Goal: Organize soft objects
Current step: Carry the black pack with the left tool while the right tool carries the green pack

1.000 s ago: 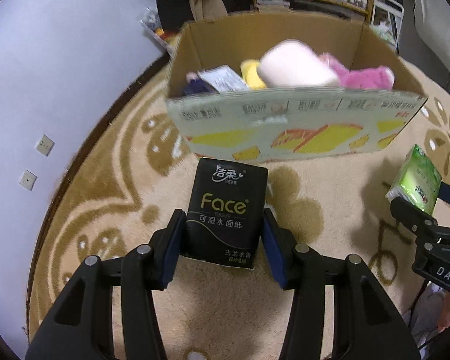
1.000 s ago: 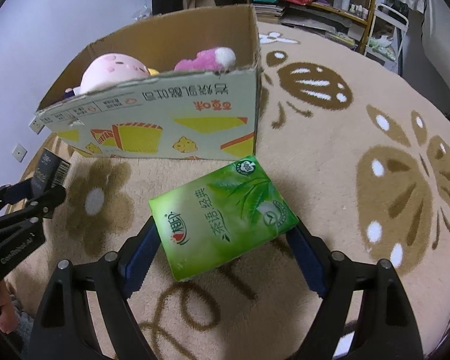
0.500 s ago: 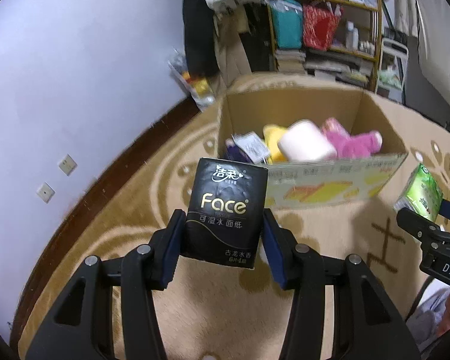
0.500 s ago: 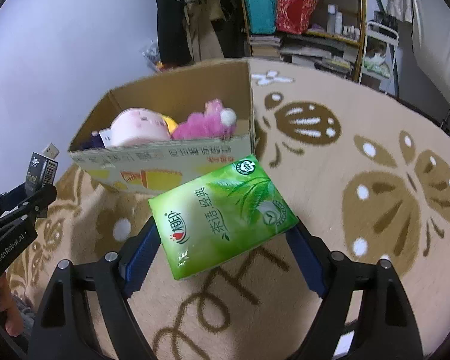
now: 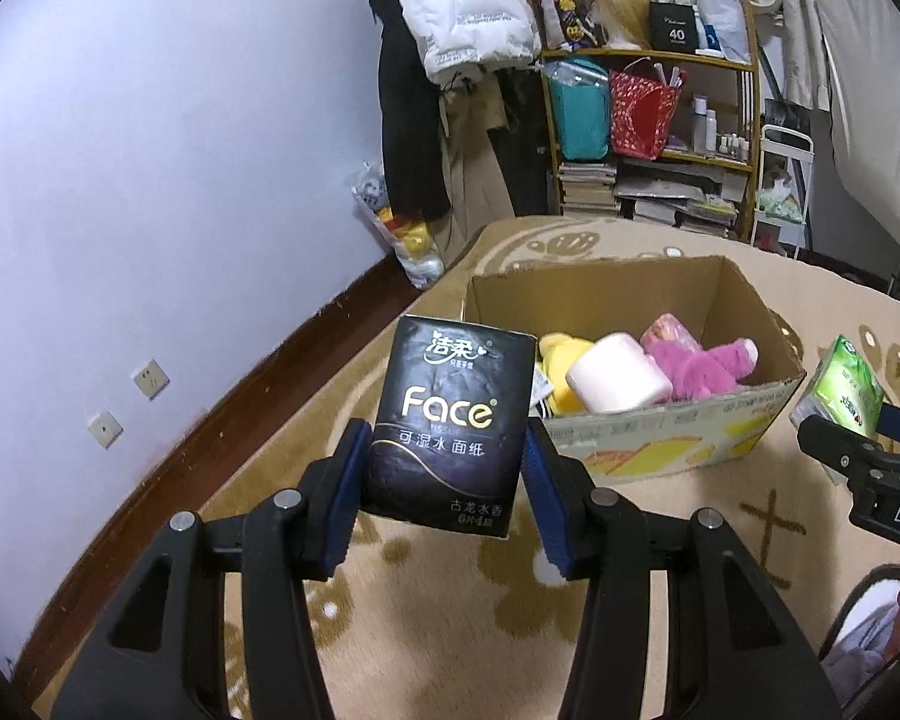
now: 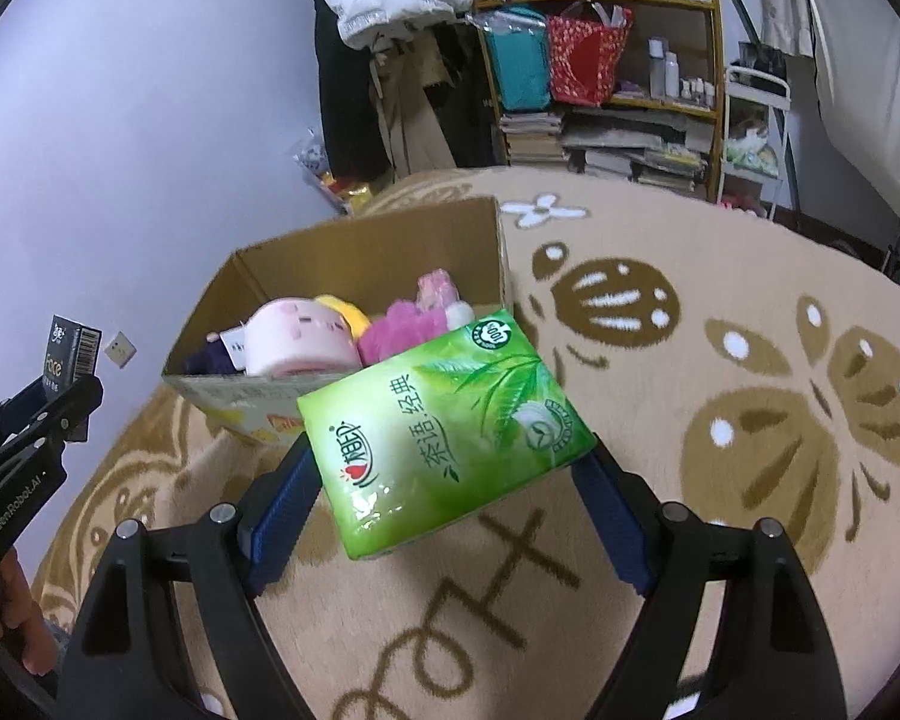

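My left gripper (image 5: 447, 471) is shut on a black "Face" tissue pack (image 5: 450, 429), held up in the air near the cardboard box (image 5: 660, 432). My right gripper (image 6: 444, 477) is shut on a green tissue pack (image 6: 444, 432), tilted, above the rug in front of the box (image 6: 342, 240). The open box holds a pink plush toy (image 5: 699, 363), a pale pink roll-shaped plush (image 5: 618, 381) and a yellow plush (image 5: 561, 360). The green pack (image 5: 840, 387) shows at the right edge of the left wrist view. The black pack (image 6: 69, 360) shows at the left of the right wrist view.
A beige rug with brown flower patterns (image 6: 720, 372) covers the floor. A lilac wall with sockets (image 5: 150, 378) runs along the left. A cluttered shelf (image 5: 648, 120), hanging coats (image 5: 468, 18) and a plastic bag of items (image 5: 396, 228) stand behind the box.
Both grippers have risen with their tissue packs. The box now sits lower and farther in both views, and its inside shows more fully.
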The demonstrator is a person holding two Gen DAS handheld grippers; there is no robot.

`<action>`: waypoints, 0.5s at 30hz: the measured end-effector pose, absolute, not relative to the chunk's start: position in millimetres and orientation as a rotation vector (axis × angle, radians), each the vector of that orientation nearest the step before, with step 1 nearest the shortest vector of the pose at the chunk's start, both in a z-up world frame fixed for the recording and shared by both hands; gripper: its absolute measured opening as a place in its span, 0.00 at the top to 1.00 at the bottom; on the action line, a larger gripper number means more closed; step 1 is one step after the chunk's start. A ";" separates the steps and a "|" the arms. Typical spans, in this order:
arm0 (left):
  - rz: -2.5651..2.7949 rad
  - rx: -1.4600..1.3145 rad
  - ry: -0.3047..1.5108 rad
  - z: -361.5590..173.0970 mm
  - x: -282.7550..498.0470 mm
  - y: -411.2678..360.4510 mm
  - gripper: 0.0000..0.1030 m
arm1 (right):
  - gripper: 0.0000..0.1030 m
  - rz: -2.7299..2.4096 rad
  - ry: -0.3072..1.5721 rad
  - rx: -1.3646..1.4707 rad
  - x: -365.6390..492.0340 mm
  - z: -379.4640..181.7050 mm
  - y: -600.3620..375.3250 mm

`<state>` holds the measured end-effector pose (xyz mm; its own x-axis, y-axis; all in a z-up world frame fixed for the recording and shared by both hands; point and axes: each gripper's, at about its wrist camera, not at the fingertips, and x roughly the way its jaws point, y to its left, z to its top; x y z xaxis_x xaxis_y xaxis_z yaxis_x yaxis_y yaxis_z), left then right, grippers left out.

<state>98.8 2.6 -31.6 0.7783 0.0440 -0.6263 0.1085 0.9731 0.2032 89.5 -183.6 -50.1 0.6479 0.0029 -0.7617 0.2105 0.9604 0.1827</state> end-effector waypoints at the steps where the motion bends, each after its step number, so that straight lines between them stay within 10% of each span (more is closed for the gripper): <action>1: -0.037 0.240 0.670 -30.0 99.8 1.5 0.53 | 0.15 -0.118 0.854 0.266 90.3 -49.7 -183.4; 15: -0.037 0.280 0.612 -33.5 130.2 -8.3 0.53 | 0.15 -0.090 0.791 0.221 114.7 -46.0 -179.0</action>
